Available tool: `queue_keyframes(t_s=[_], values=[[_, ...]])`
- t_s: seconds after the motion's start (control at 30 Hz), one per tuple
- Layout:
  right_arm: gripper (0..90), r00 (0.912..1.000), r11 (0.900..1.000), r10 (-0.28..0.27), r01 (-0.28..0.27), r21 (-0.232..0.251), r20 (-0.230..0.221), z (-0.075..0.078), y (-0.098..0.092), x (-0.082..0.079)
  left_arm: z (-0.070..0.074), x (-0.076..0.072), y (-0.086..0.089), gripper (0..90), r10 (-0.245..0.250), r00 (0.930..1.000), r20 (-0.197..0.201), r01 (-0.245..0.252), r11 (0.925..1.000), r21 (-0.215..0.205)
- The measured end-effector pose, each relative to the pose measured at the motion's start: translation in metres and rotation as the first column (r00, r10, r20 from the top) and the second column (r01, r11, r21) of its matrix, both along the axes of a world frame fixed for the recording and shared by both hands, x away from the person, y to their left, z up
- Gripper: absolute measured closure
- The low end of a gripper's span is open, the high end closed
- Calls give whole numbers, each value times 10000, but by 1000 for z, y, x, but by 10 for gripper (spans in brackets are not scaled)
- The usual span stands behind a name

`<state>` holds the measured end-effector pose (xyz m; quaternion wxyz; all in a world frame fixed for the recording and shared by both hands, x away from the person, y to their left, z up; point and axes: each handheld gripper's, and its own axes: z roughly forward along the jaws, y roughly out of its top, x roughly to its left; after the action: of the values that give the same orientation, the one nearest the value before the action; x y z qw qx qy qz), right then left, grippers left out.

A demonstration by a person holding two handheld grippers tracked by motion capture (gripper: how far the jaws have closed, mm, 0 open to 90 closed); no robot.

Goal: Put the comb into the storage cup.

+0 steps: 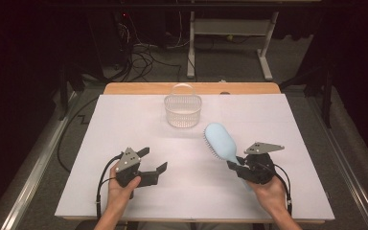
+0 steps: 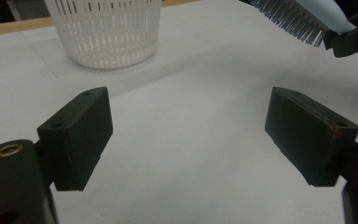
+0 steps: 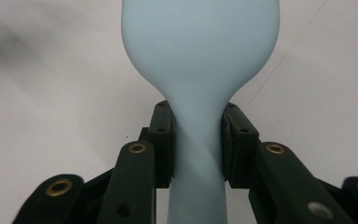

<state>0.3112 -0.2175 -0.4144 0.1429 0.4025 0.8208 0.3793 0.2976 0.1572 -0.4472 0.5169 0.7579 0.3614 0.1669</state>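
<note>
While your right gripper (image 1: 236, 167) clamps the light blue hairbrush (image 1: 220, 141) at the narrow neck where the handle meets the head, the brush rides clear of the white table covering (image 1: 124, 120), its head pointing up-table toward the white slatted basket (image 1: 182, 111). In the right gripper view you can see why that hold works: the two black pads (image 3: 163, 140) press on either side of the neck, the thinnest part, so the flare of the head above them should keep the brush from sliding forward out of the grip. The jaws there are partly closed, stopped by the handle between them.

The bristles (image 2: 291, 18) face toward your left side rather than down, which comes from gripping the handle edge-on; that seems a fair way to carry it, since nothing drags on the table.

Your left gripper (image 1: 152, 166) sits at the near left of the table with its jaws spread wide and nothing between them, as the left gripper view makes plain: only bare white surface lies between its pads (image 2: 79, 135). It looks to be standing by, well apart from the brush and aimed loosely toward the basket.

The basket stands upright at the far middle of the table, open at the top and, as far as you can see, without contents. Judging by the heading of the brush, you are probably carrying it there; the head is near the basket but not yet over its rim (image 1: 182, 97), so you would need more reach and some height before letting go.
</note>
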Motion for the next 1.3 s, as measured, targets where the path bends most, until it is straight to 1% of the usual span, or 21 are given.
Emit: queue_keyframes(t_s=[0.27, 0.4, 0.83, 0.93, 1.03, 1.07, 1.1, 1.13, 1.3], values=[[701, 9998, 9998, 210, -210, 60, -14, -2, 4, -3, 3, 4, -15, 157, -220, 9997, 43, 220, 9998, -30], [701, 9993, 9993, 370, -370, 53, -9, -3, 9, -4, 2, 5, -22, 157, -348, 9994, -13, 348, 9994, -46], [701, 9967, 9966, 817, -817, 95, -18, -5, 21, -9, 2, 7, -31, 157, -643, 9978, -183, 640, 9978, -168], [701, 9960, 9959, 894, -894, 119, -37, -6, 23, -9, 3, 8, -36, 158, -843, 9962, -236, 839, 9963, -155], [701, 9956, 9956, 932, -932, 116, -22, -6, 24, -10, 4, 8, -38, 158, -934, 9953, -246, 930, 9955, -153], [700, 9951, 9950, 991, -990, 121, -44, -6, 26, -10, 4, 8, -41, 158, -1063, 9939, -301, 1058, 9942, -179], [700, 9951, 9950, 991, -990, 121, -44, -6, 26, -10, 4, 8, -41, 158, -1063, 9939, -301, 1058, 9942, -179], [701, 9946, 9945, 1039, -1039, 116, -38, -7, 27, -10, 4, 9, -44, 157, -1215, 9919, -372, 1207, 9924, -246], [700, 9939, 9938, 1105, -1105, 123, -26, -7, 30, -10, 6, 10, -49, 157, -1382, 9896, -399, 1375, 9903, -207]])
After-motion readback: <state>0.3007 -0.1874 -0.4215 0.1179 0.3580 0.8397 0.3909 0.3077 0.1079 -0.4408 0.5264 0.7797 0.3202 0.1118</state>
